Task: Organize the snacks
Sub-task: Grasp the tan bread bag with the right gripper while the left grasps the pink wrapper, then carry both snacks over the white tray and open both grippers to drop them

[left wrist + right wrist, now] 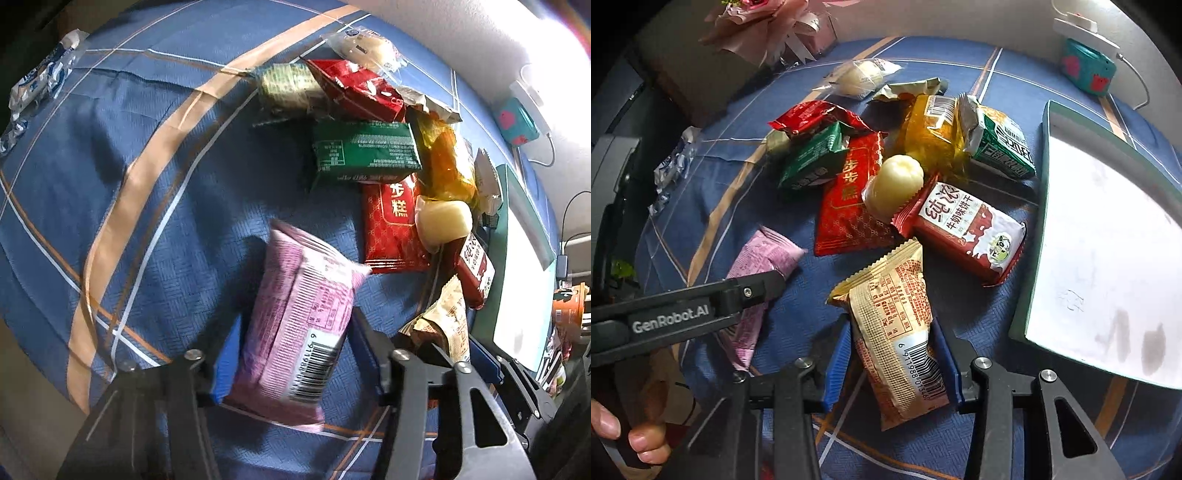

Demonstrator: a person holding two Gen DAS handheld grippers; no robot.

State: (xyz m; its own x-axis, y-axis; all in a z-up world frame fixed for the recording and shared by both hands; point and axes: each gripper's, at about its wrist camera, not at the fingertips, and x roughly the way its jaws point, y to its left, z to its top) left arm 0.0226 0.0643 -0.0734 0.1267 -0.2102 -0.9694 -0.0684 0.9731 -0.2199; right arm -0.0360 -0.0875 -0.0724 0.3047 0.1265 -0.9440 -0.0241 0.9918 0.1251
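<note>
Snacks lie mostly unsorted: we count a loose heap on the blue checked cloth (849, 435) and see almost nothing put away yet. Our left gripper (291, 365) clasps a pink packet (295, 325) between its blue pads, the wrapper pressed on both sides, lying at the near edge of the heap. Our right gripper (892, 373) clasps a beige packet (890, 314) the same way, barcode end toward us, just beside the pile.

The heap itself sits untouched. In it we see a dark green packet (809, 162), a large red sachet (849, 206), a smaller red wrapper (816, 118), a cream-coloured sweet (892, 188) resting on top of the sachet, an orange bag (931, 136), a green and white packet (1001, 147) and a red milk-biscuit pack (967, 232). A clear-wrapped white bun (860, 75) lies at the far side, and a blue and white wrapper (37, 81) sits well apart at the cloth's left edge.

A white tray with a green rim (1039, 206) lies on the right, with nothing on it. We judge it the likely destination, though we cannot be sure. If so, we are at the very start: two packets gripped, none delivered, everything else left to sort.
</note>
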